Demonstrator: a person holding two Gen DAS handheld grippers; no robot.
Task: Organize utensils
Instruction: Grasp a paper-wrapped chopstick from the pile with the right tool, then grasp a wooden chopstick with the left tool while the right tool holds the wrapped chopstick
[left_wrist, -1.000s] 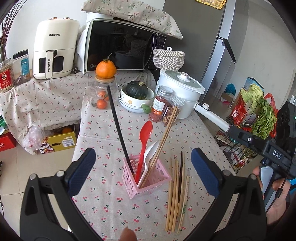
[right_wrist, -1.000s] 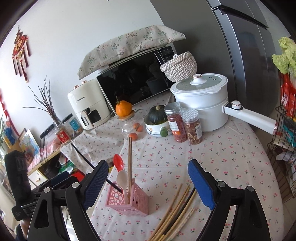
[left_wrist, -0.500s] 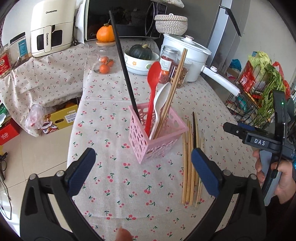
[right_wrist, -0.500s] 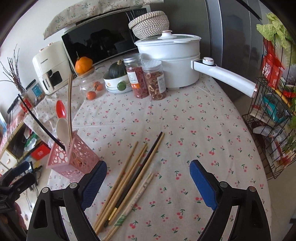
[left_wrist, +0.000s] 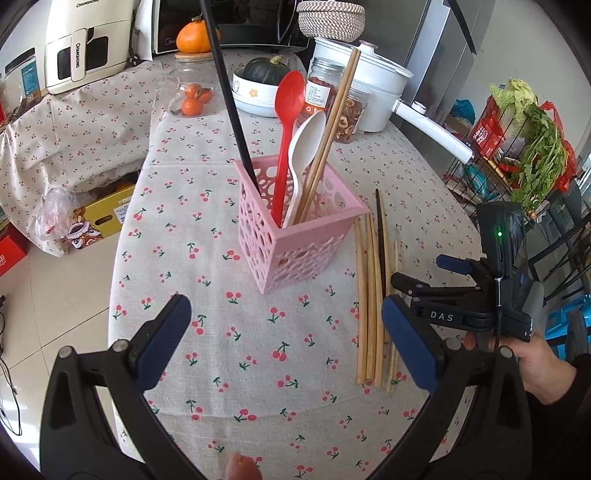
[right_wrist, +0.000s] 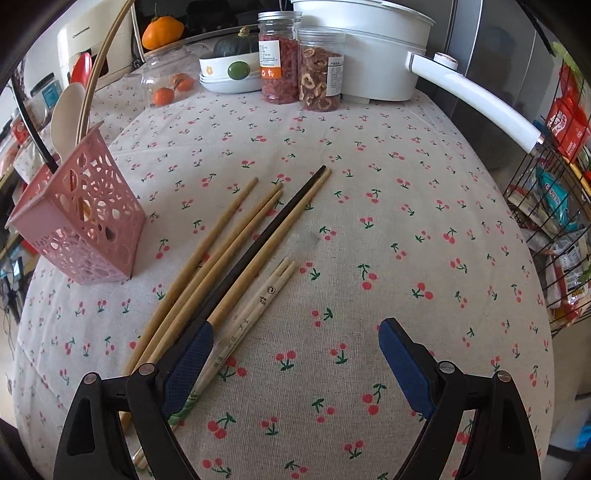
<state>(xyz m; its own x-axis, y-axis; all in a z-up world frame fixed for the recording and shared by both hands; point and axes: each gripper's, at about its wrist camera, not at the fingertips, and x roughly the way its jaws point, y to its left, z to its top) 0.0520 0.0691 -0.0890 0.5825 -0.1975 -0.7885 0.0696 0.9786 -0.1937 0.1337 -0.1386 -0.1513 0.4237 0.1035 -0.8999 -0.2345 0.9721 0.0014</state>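
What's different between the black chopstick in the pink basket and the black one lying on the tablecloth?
The black chopstick in the pink basket stands tilted, leaning out of the basket's corner; the black chopstick on the tablecloth lies flat.
The basket one shares its holder with a red spoon and a white spoon; the table one lies among loose wooden chopsticks.
Both are dark, thin and straight.

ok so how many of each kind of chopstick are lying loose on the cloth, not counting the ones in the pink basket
plain wooden chopsticks: 4
black chopstick: 1
paper-wrapped disposable pair: 1
total: 6 items
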